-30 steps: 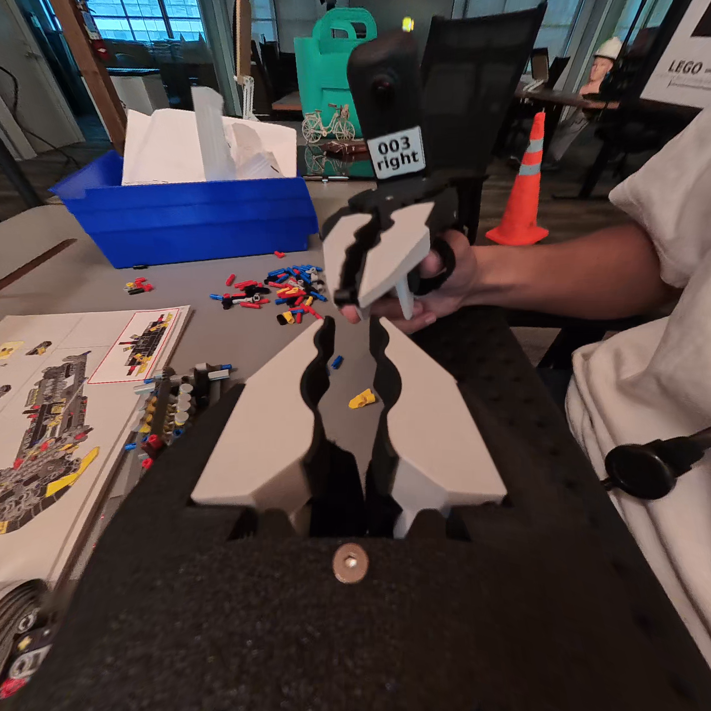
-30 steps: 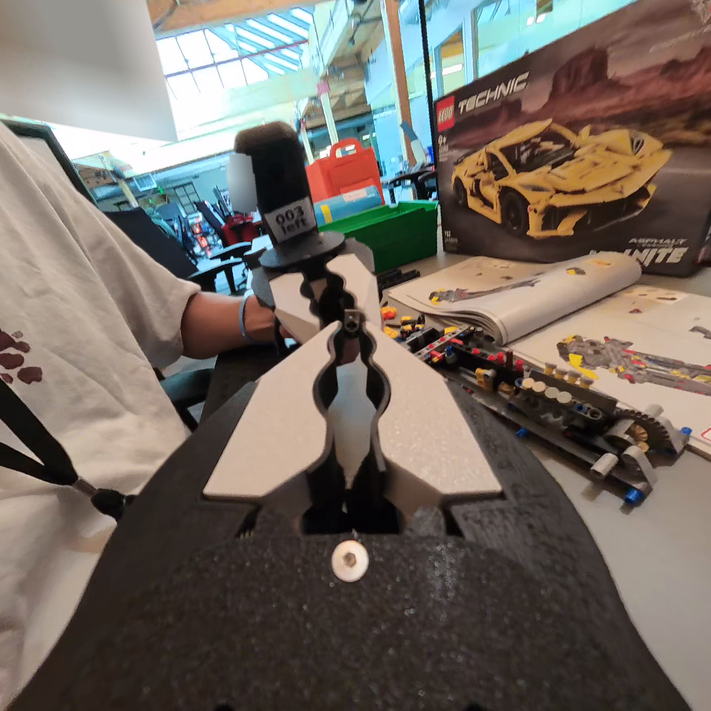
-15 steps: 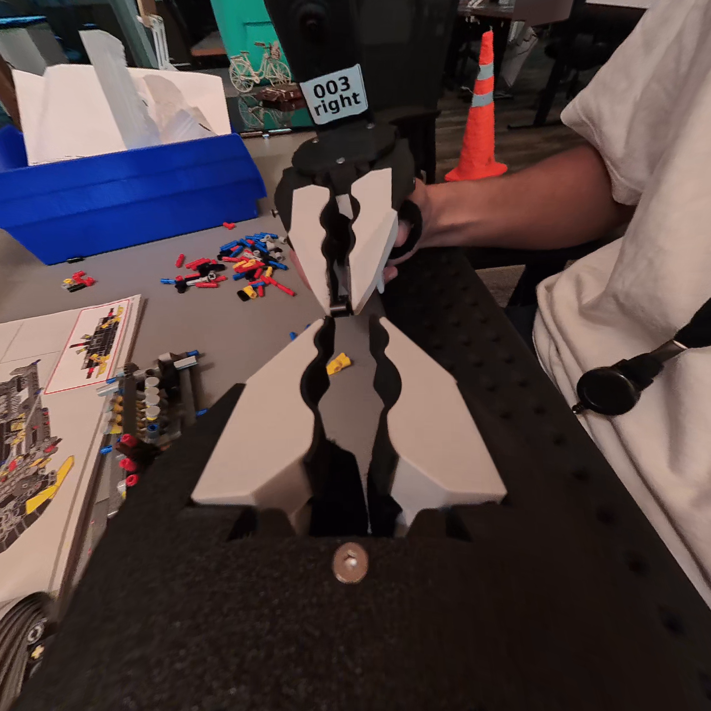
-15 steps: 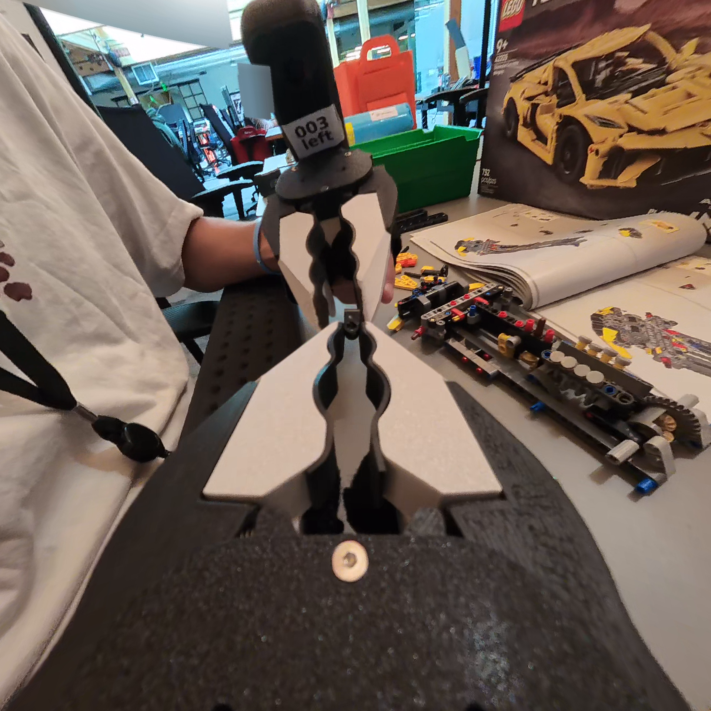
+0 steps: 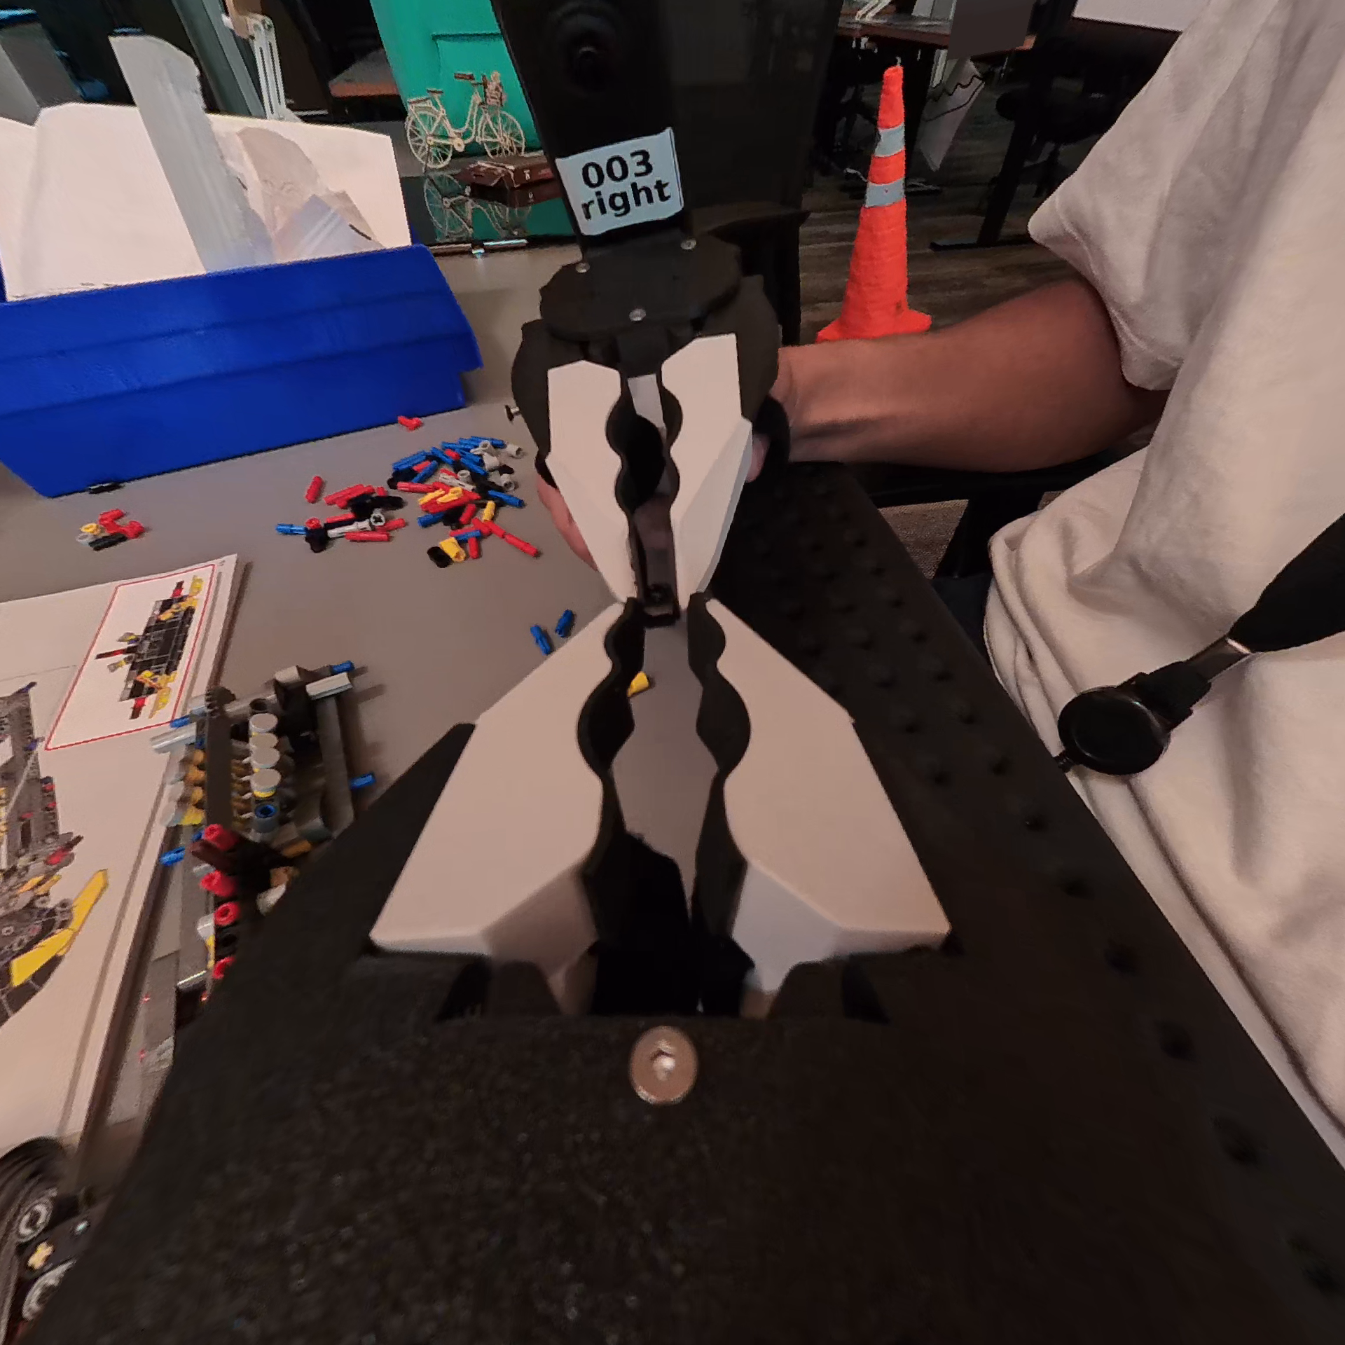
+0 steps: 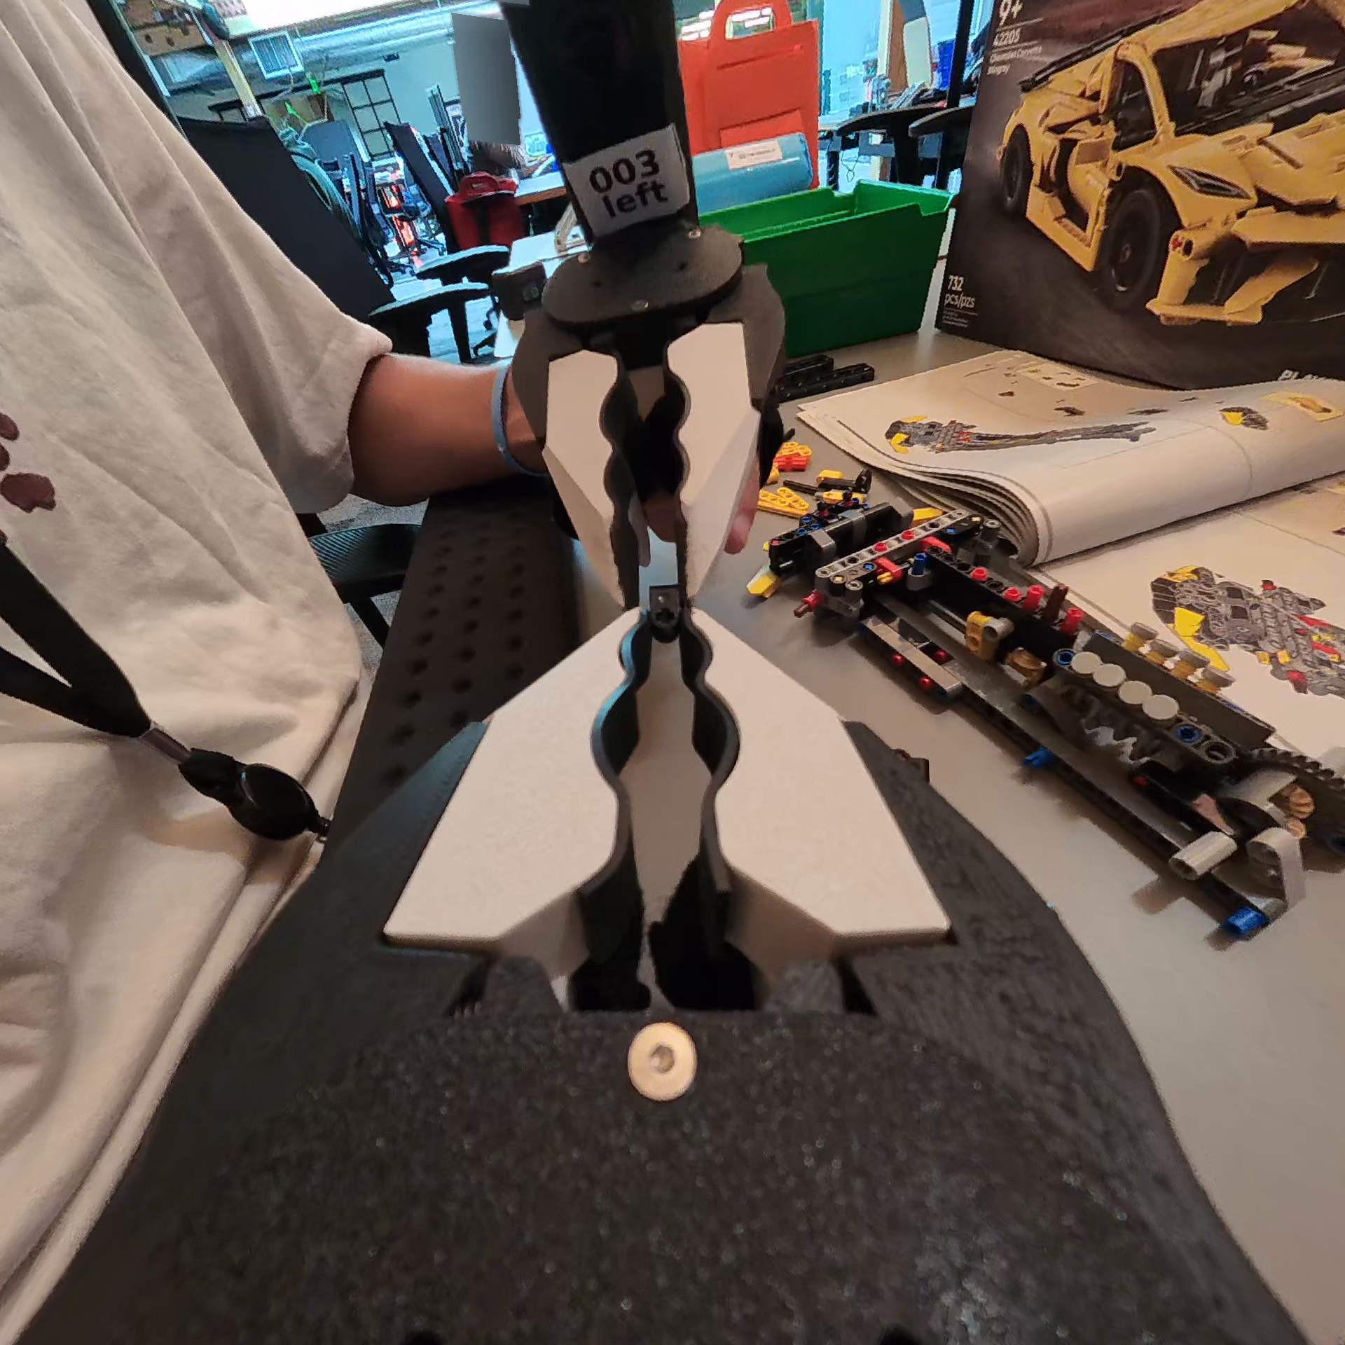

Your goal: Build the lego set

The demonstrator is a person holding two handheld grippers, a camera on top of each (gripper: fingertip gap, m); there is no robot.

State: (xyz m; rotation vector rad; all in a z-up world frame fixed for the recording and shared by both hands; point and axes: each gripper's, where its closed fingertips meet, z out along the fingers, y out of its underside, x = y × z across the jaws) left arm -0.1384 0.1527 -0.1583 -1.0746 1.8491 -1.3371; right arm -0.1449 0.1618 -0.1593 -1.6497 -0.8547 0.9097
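Note:
My right gripper (image 6: 664, 619) is shut on a small black lego piece (image 6: 664, 610) held at its tips, above the table's near edge. My left gripper (image 5: 661, 605) faces it tip to tip and stands open. Its fingertips (image 5: 627, 619) lie either side of the same black piece (image 5: 659, 610). The right gripper also shows in the left wrist view (image 5: 655, 582), and the left gripper in the right wrist view (image 6: 659, 586). The partly built grey and black chassis (image 6: 1019, 655) lies on the table beside the open instruction booklet (image 6: 1092, 451). It also shows in the left wrist view (image 5: 247, 786).
A pile of loose red, blue, yellow and black pieces (image 5: 437, 502) lies before a blue bin (image 5: 218, 349). A yellow piece (image 5: 639, 684) lies under my left gripper. A green bin (image 6: 837, 247) and the set's box (image 6: 1164, 182) stand behind. A person in a white shirt (image 5: 1201, 437) sits close. Less than 4 cm separates the two grippers' tips.
The two grippers have come together until their tips meet. The black piece in the right gripper now sits between the left gripper's open tips.

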